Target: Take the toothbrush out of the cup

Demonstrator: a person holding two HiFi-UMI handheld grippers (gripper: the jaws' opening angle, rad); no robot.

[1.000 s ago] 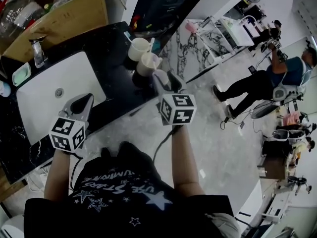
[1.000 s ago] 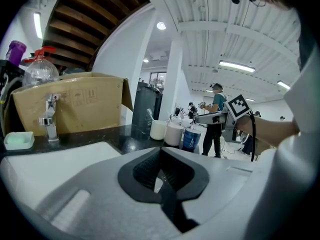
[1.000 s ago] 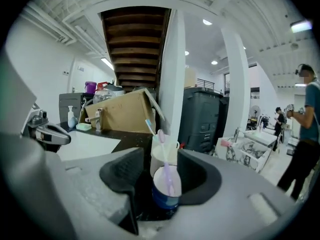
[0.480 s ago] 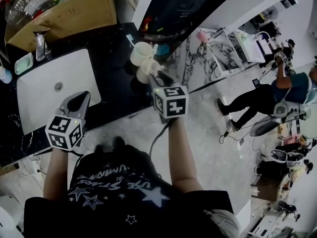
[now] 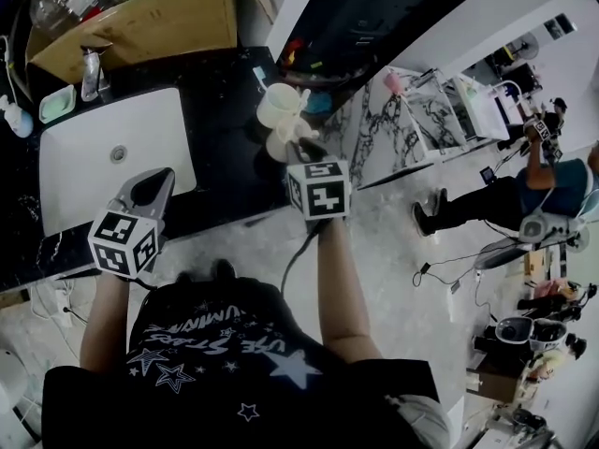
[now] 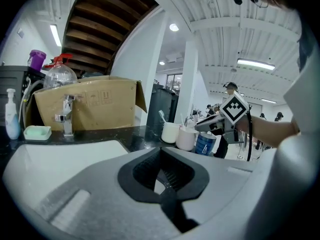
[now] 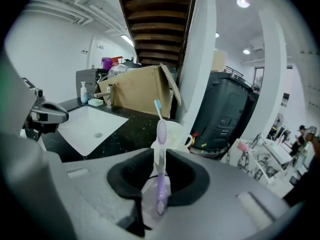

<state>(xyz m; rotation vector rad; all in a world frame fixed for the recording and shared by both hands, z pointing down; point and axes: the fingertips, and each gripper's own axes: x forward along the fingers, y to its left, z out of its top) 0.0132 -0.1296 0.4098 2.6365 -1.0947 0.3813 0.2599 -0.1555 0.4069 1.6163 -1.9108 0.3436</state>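
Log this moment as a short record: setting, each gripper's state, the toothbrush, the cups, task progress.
setting: black counter with white sink
right gripper: jaws have just been closing; pads on the purple toothbrush handle
purple toothbrush: upright, standing in the near cup
far cup: holds a blue-headed toothbrush
left gripper: shut, empty, near the sink's front edge
progress: toothbrush gripped, not yet lifted out
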